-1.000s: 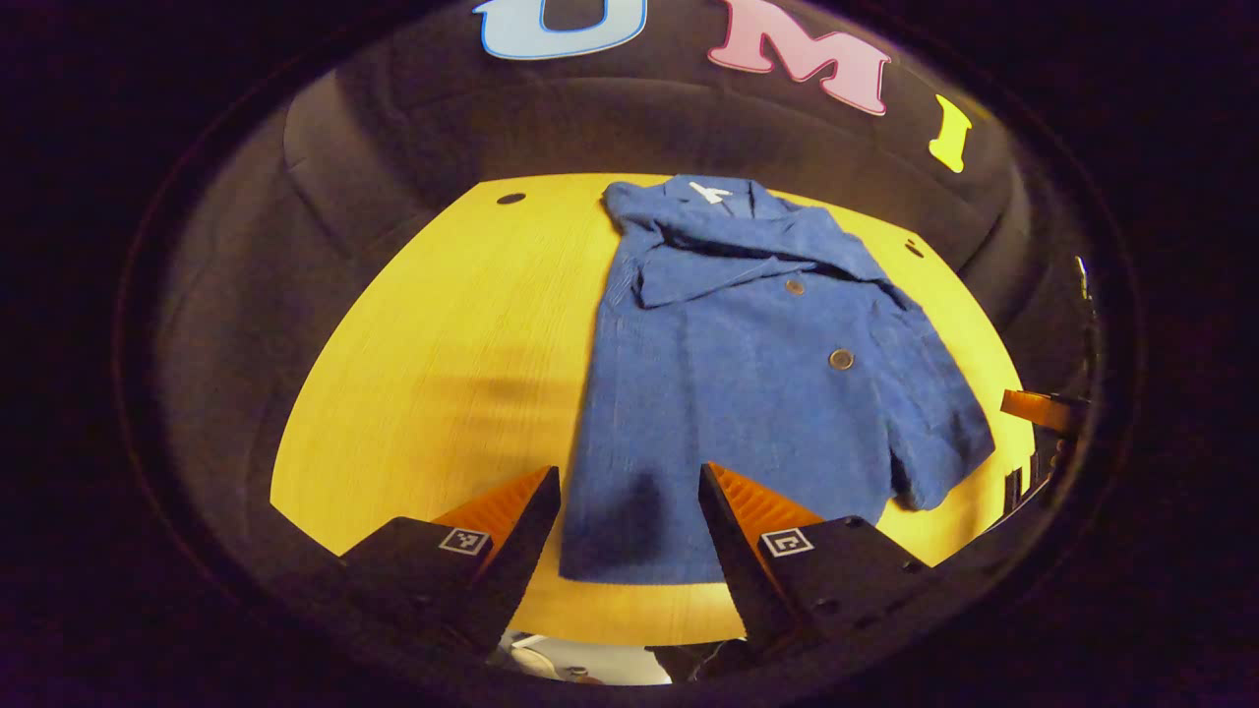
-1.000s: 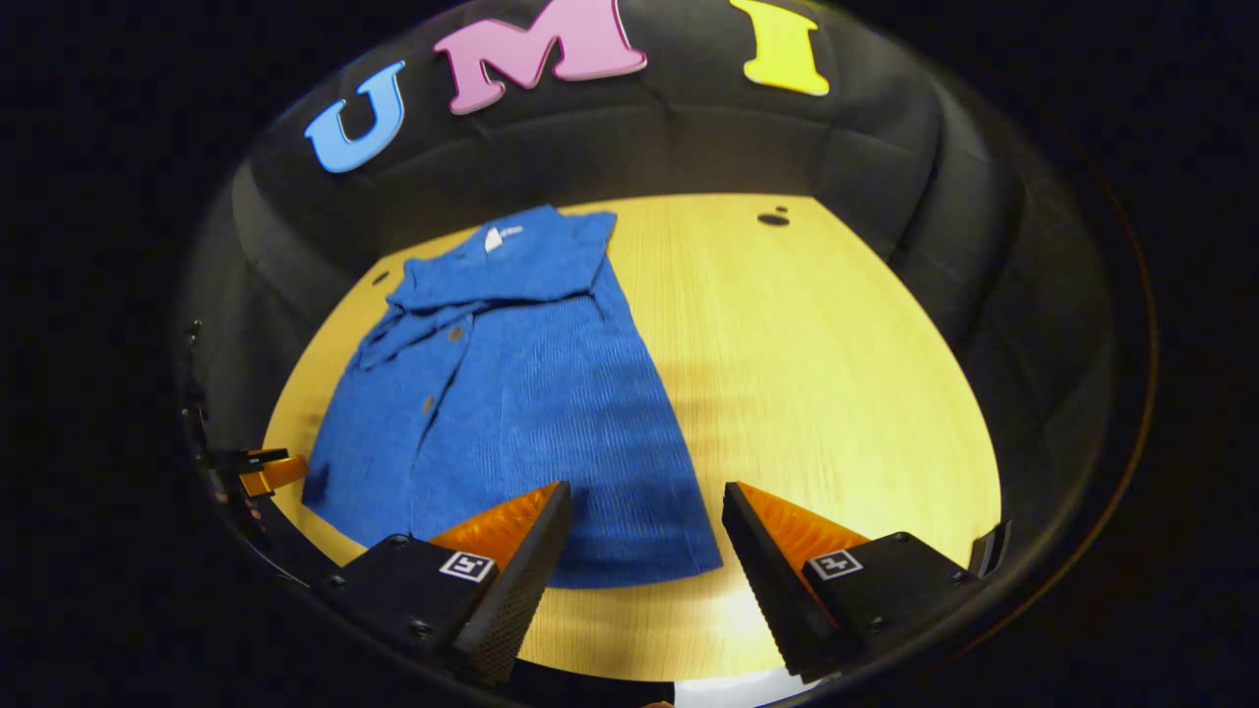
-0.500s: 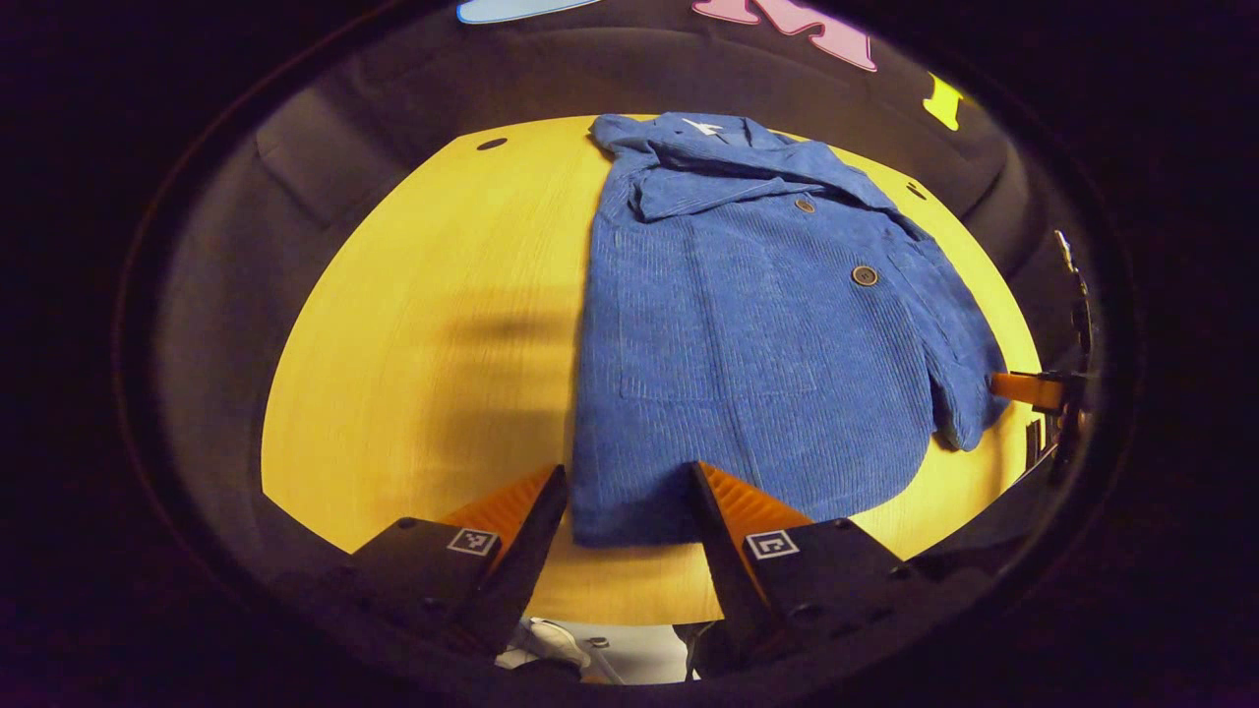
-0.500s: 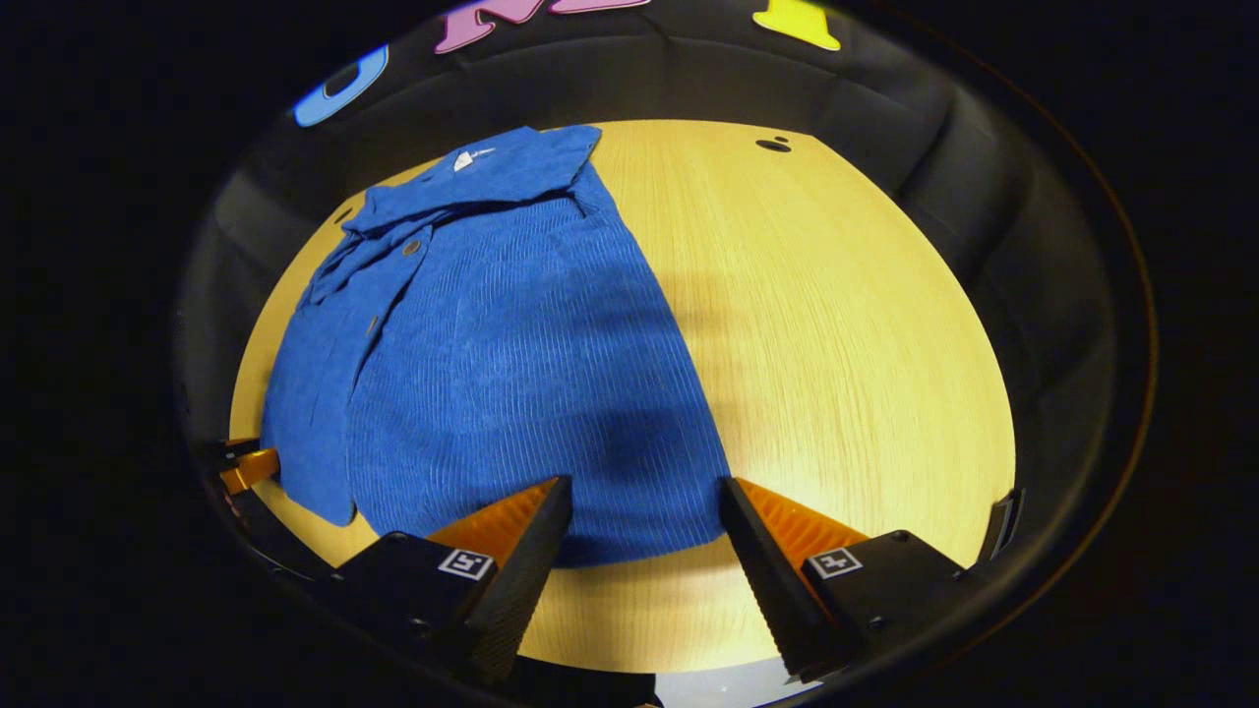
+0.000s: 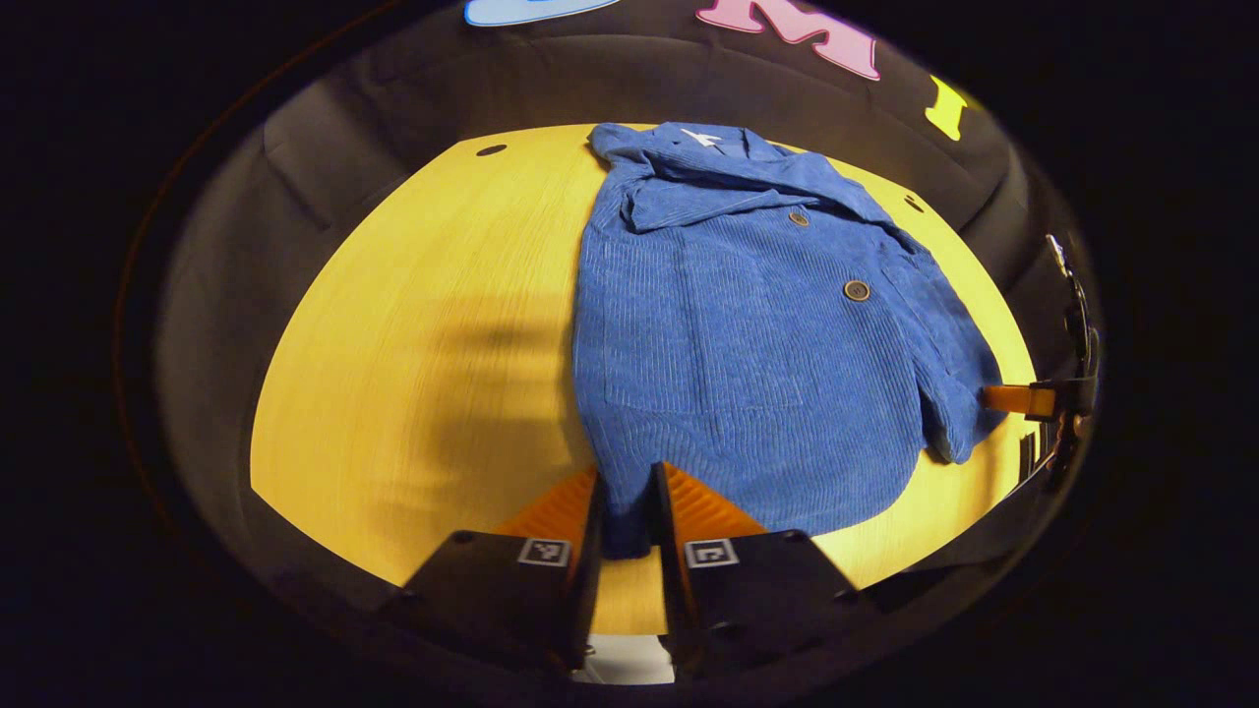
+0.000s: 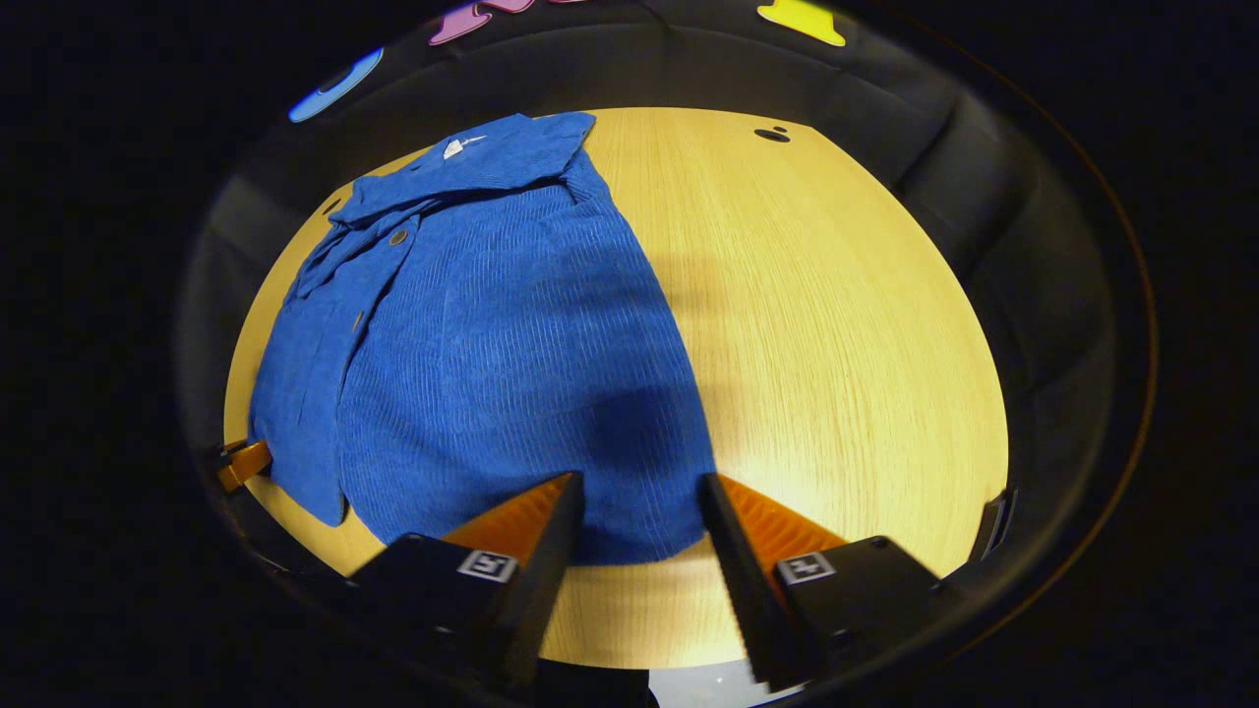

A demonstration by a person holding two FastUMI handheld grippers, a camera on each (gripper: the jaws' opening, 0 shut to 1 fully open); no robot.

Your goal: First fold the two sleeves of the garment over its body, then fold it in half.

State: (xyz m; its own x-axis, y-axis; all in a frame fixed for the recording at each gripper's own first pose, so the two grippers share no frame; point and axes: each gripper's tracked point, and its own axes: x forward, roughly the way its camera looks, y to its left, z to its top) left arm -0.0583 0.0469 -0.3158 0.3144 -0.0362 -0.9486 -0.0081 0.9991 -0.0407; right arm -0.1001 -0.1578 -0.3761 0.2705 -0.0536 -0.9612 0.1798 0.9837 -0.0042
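On yellow table (image 5: pixel 413 324) (wood-grained): jacket (image 5: pixel 748 334)

Ribbed corduroy-like cloth garment (image 5: pixel 748 344) on a matt, wood-grained table (image 5: pixel 413 354).

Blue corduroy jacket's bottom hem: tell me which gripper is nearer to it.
Left. The left gripper is nearly closed around the blue corduroy jacket hem; the right gripper is open, straddling the hem's other corner.

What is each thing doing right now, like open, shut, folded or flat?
Jacket: flat on the table, buttoned, sleeves folded over its body, not yet folded in half.
Left gripper: shut on the jacket's near hem.
Right gripper: open, at the hem.
Table: bears the jacket.
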